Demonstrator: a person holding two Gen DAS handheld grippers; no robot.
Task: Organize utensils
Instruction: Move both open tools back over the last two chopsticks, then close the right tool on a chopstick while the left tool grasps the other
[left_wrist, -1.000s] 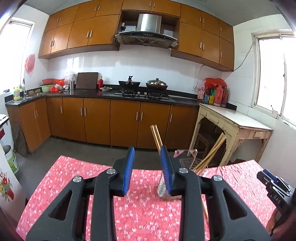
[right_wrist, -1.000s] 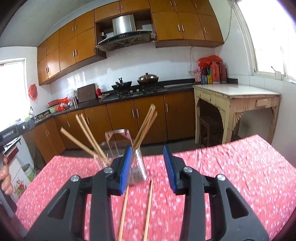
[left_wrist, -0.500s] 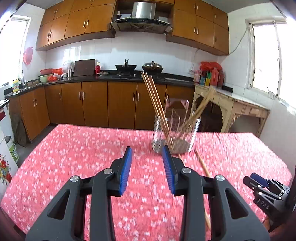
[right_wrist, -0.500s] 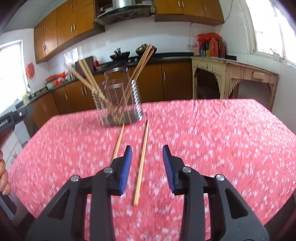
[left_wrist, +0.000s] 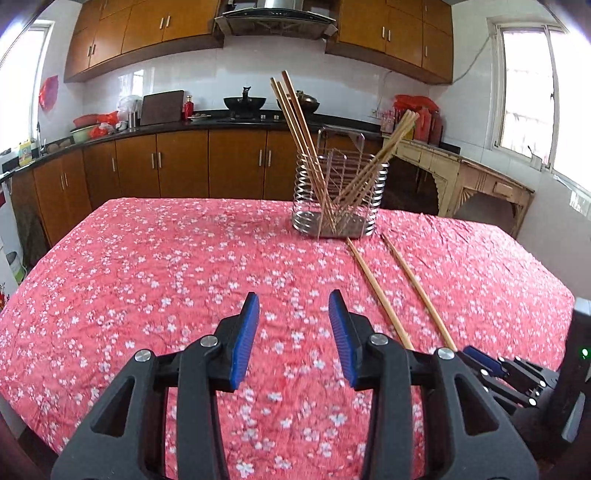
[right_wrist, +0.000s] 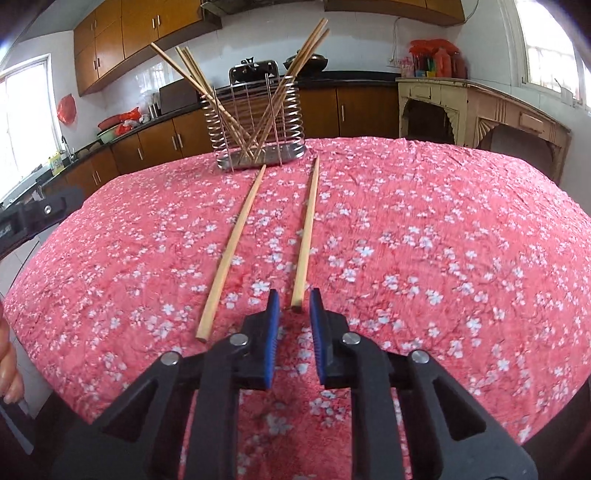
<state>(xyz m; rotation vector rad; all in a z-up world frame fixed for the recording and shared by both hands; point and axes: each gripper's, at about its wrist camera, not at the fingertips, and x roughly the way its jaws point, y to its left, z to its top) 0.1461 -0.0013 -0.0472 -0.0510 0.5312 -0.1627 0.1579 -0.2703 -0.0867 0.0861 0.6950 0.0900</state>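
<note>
Right wrist view, L to R: the left loose bamboo chopstick (right_wrist: 232, 251) lies just left of centre on the pink floral-cloth counter (right_wrist: 443, 240). The right loose bamboo chopstick (right_wrist: 304, 236) runs away from the right gripper (right_wrist: 293, 302) toward the wire spiral chopstick holder (right_wrist: 258, 125) up top, near end just between the closing jaws (no contact yet). Right hand nearer. Left gripper (left_wrist: 293, 310): jaws opening, nothing between.
</note>
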